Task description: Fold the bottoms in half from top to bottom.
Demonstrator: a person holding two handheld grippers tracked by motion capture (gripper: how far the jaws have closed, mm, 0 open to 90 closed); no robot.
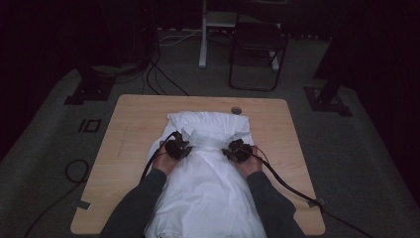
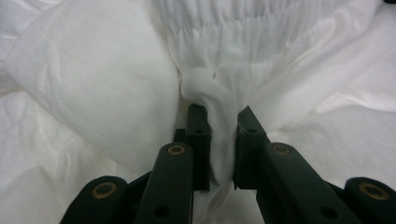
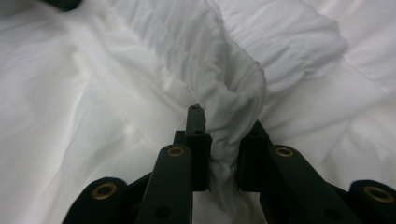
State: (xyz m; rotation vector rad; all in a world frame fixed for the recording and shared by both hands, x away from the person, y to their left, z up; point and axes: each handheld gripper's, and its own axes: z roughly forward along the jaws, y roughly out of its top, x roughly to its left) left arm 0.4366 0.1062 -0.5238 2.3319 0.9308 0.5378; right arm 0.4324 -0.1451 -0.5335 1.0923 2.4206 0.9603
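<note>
White crumpled cloth garment with a gathered elastic band lies spread on the light wooden counter, running from the near edge up past both grippers. We see the left hand-held gripper and the right hand-held gripper both resting on the garment, side by side, with the gathered band stretched between them.

Left gripper view: the left hand-held gripper is clamped on a bunched, knotted-looking fold of the white garment; fabric fills the gap between the two black jaws. Just ahead of the jaw tips sits the pleated elastic band. A smoother flap of the cloth lies to the left of the jaws.

Right gripper view: the right hand-held gripper is clamped on a rolled loop of the ribbed band; cloth is pressed between the jaws and bulges above them. The band runs away from the tips toward the upper left.

High view: the person's left hand and right hand grip the tools from behind, grey sleeves coming in from the bottom. Black cables trail off the grippers across the counter. Beyond the counter stands a dark folding chair on the grey floor.
</note>
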